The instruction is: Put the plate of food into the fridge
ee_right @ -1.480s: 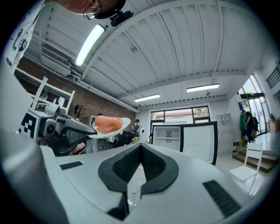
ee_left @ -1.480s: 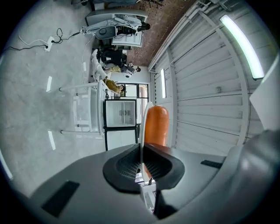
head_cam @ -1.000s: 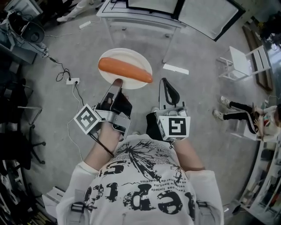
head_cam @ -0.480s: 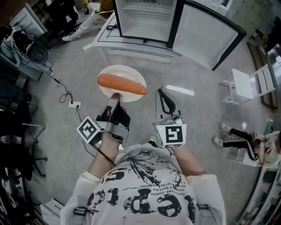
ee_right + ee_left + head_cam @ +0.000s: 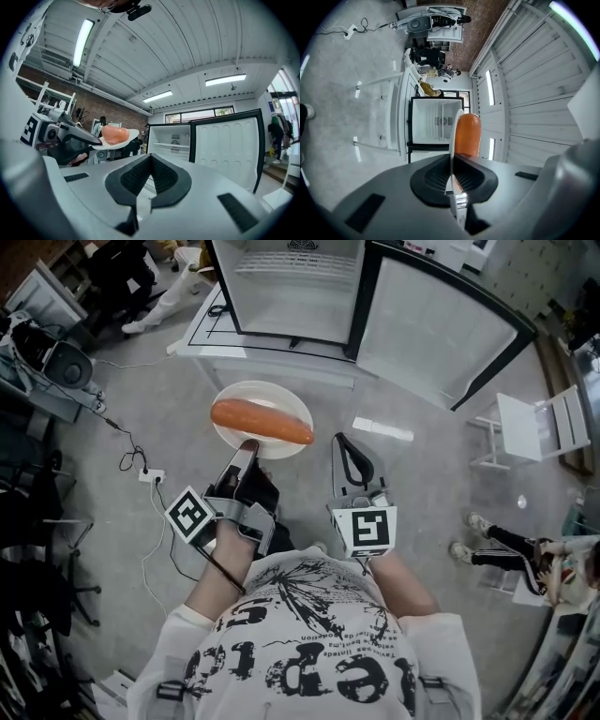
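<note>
The left gripper (image 5: 247, 448) has its jaws clamped narrow on the near rim of the white plate (image 5: 281, 395), which hangs in the air in front of the person, short of the table (image 5: 202, 329). An orange sausage (image 5: 261, 421) lies across the plate's middle. Beyond it the small fridge (image 5: 286, 282) stands open on the table, set back from the near edge, with its door (image 5: 436, 334) swung out to the right. The right gripper (image 5: 343, 442) hovers beside the plate with its jaws together on nothing.

The likely trouble is the one-sided hold: only the near rim is pinched, so the far side could sag or the plate could twist between the pads. The sausage is round and would probably roll off at a slight tilt. The far rim could also catch the fridge frame or the table's near edge on the way in, if it is carried too low.

The head view alone shows the open floor between plate and table, and how the sausage sits. The left gripper view alone shows the rim edge-on between the pads, with the fridge's white inside straight ahead. The right gripper view alone shows the plate from the side, roughly level, and its own jaws meeting with nothing between them.
</note>
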{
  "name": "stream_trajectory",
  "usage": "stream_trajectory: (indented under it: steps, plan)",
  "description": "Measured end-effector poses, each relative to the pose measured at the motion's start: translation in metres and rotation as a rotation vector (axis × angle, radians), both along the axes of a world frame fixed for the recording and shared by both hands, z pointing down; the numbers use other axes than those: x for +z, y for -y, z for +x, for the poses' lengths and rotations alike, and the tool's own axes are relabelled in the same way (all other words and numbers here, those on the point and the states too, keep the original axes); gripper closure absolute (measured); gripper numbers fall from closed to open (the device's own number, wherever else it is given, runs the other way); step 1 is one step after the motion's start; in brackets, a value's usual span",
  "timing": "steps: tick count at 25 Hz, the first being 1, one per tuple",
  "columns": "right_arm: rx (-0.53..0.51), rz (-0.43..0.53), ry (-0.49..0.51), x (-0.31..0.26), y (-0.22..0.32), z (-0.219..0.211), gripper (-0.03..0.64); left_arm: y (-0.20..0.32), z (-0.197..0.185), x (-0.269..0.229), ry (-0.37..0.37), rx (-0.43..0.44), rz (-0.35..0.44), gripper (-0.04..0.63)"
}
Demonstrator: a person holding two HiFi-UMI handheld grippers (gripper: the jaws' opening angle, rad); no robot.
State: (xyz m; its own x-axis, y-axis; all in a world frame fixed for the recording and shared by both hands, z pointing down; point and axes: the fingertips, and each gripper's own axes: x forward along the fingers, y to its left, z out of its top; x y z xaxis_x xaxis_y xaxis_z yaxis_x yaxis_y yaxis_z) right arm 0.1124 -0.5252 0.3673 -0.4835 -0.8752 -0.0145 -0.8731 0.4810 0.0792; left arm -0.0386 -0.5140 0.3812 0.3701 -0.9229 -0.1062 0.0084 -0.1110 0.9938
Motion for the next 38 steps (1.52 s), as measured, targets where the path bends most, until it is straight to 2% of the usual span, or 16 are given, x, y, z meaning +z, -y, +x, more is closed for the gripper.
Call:
stream_trajectory:
  steps: [6,13,19,24,28,31,38]
  plan:
    - [0.083,0.005,-0.015,0.007,0.06,-0.001,0.617,0.076,-0.003,0.003,-0.046,0.078,0.014,0.574]
    - [0.202,0.041,-0.021,-0.009,0.146,-0.032,0.617,0.18,-0.03,-0.01,-0.048,0.196,0.034,0.574]
    - [0.261,0.06,-0.017,-0.027,0.21,-0.07,0.617,0.245,-0.063,-0.021,-0.051,0.271,0.039,0.574]
    - [0.295,0.021,0.011,-0.018,0.236,-0.087,0.617,0.271,-0.08,-0.018,-0.055,0.318,0.035,0.574]
    - [0.302,-0.028,0.08,-0.006,0.247,-0.095,0.617,0.281,-0.086,-0.01,-0.073,0.338,0.014,0.574]
    - [0.313,-0.044,0.065,-0.002,0.262,-0.102,0.617,0.295,-0.089,-0.009,-0.091,0.35,-0.002,0.574]
    - [0.331,-0.075,0.037,0.002,0.297,-0.088,0.617,0.334,-0.076,-0.004,-0.119,0.361,-0.039,0.574]
